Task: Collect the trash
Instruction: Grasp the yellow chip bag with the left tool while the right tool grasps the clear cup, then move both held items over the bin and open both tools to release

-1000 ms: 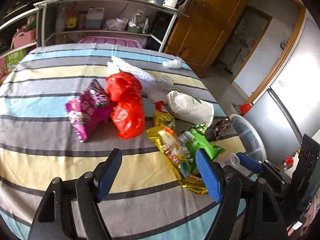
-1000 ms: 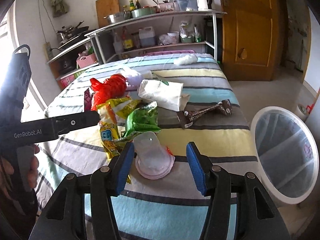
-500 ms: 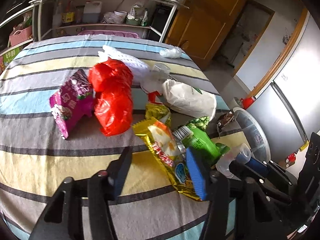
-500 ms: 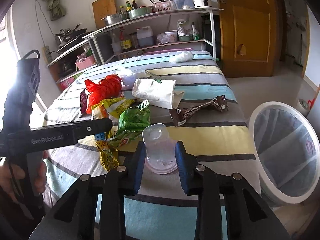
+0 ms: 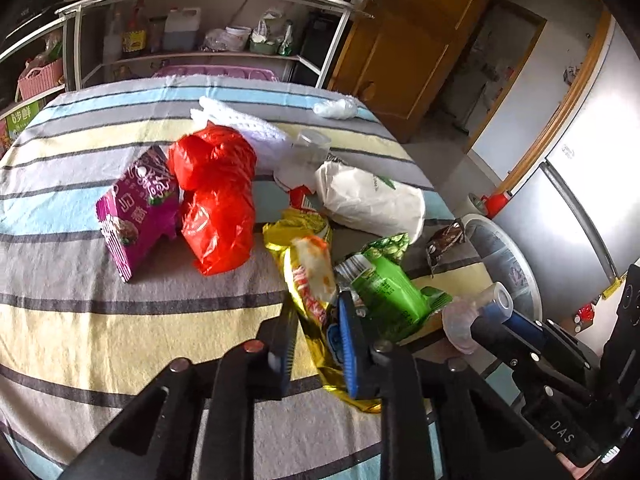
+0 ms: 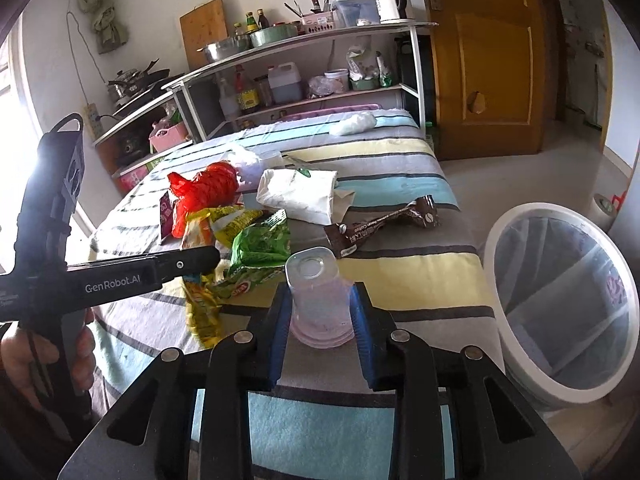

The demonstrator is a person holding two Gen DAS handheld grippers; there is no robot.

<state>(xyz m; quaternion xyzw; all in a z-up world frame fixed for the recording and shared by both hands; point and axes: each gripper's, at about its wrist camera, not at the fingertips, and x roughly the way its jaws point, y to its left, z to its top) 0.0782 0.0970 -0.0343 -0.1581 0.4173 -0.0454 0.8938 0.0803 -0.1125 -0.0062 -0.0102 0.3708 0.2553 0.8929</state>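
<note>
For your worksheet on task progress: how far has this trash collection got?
Done: nothing shows inside the white bin yet. In hand: right gripper clamps the clear plastic cup; left gripper has just closed on the yellow snack wrapper. Left: red bag, white bag, brown wrapper.

Tablecloth [image 5: 80,320] is striped in grey, pale yellow, light blue and white, edged with thin dark lines. Red plastic bag [image 5: 216,200], magenta snack packet [image 5: 136,212], gold-yellow wrapper [image 5: 308,276], green packet [image 5: 388,284], white paper bag [image 5: 368,200], brown wrapper [image 6: 380,224], clear cup [image 6: 318,296] are seen. Bin [image 6: 496,248] is white-rimmed. Gripper pads [image 6: 358,320] are blue.
</note>
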